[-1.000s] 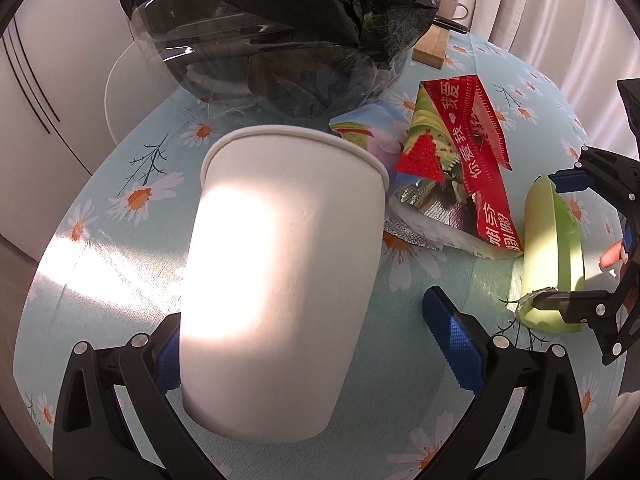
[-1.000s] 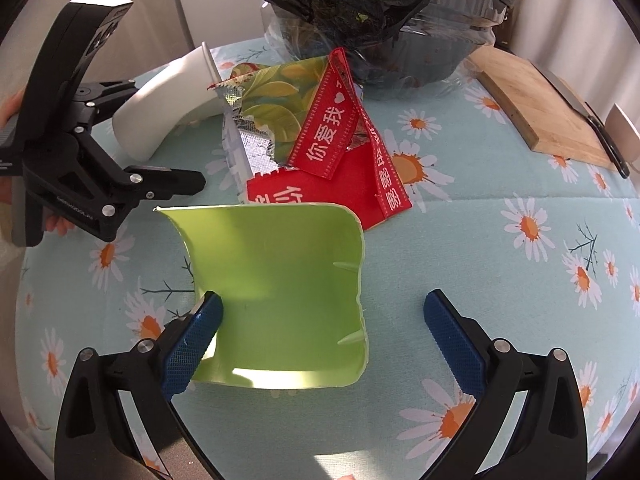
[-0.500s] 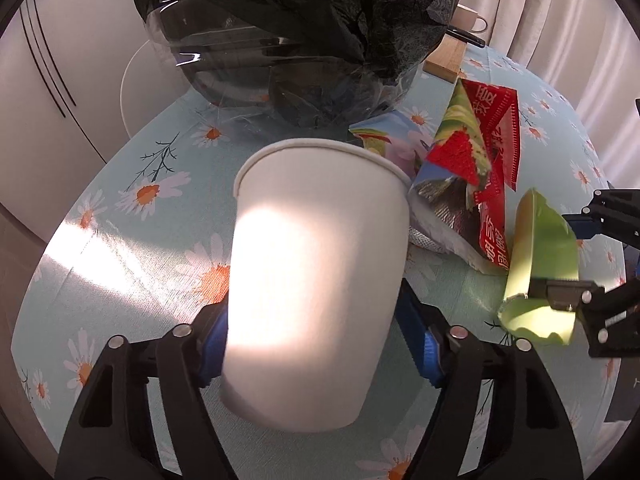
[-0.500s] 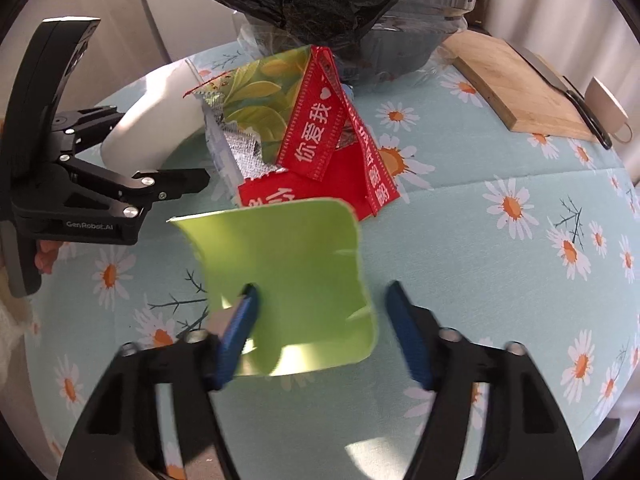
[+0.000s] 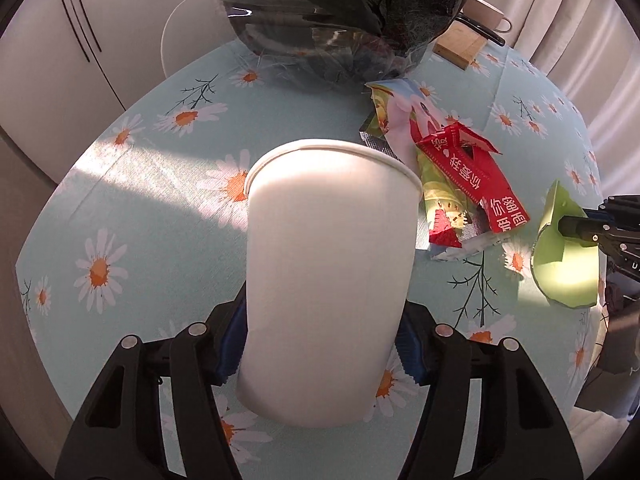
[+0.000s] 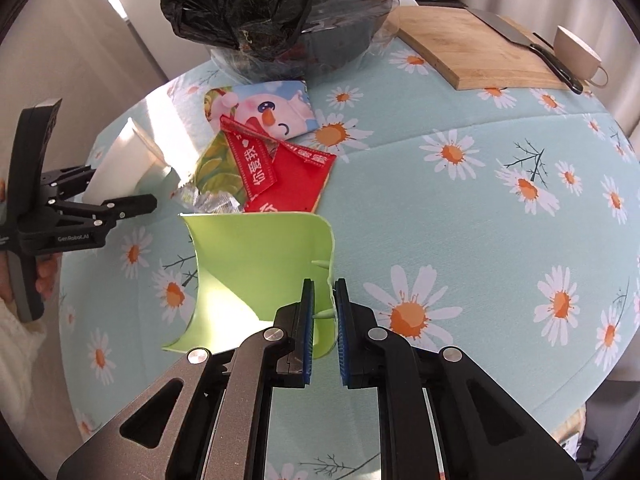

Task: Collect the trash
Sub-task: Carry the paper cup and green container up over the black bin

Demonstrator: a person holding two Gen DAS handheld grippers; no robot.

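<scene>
Lettering reads "GenRobot.AI" in white on the black frame of my left gripper (image 6: 120, 206), seen at 9 o'clock from the right wrist camera. Red wrappers (image 6: 280, 176) at the table's middle carry white Chinese characters, among them 你, 爱 and 我. A cartoon packet (image 6: 268, 108) with a pink face and orange nose lies just beyond them at 12 o'clock, touching the clear bin lined with a black trash bag (image 6: 240, 4).

My left gripper (image 5: 320, 352) has its 2 blue pads pressed on the lower sides of a white paper cup (image 5: 328, 280), jaws about half spread; the cup's rim points away toward 12 o'clock. In that view the red wrappers (image 5: 472, 168) sit at 2 o'clock, just beside the cup's rim.

My right gripper (image 6: 324, 336) has its jaws nearly together, pinching the right edge of a curled green plastic piece (image 6: 260, 272). The piece stretches from the pads toward 11 o'clock, its far edge overlapping the red wrappers in view. From the left camera the same green piece (image 5: 564, 276) hangs at 3 o'clock in the right gripper's black tip (image 5: 576, 226).

A wooden cutting board (image 6: 476, 48) with a knife (image 6: 524, 46) and a cream mug (image 6: 576, 54) lie at 1 o'clock on the daisy tablecloth (image 6: 460, 240), well apart from both tools.
</scene>
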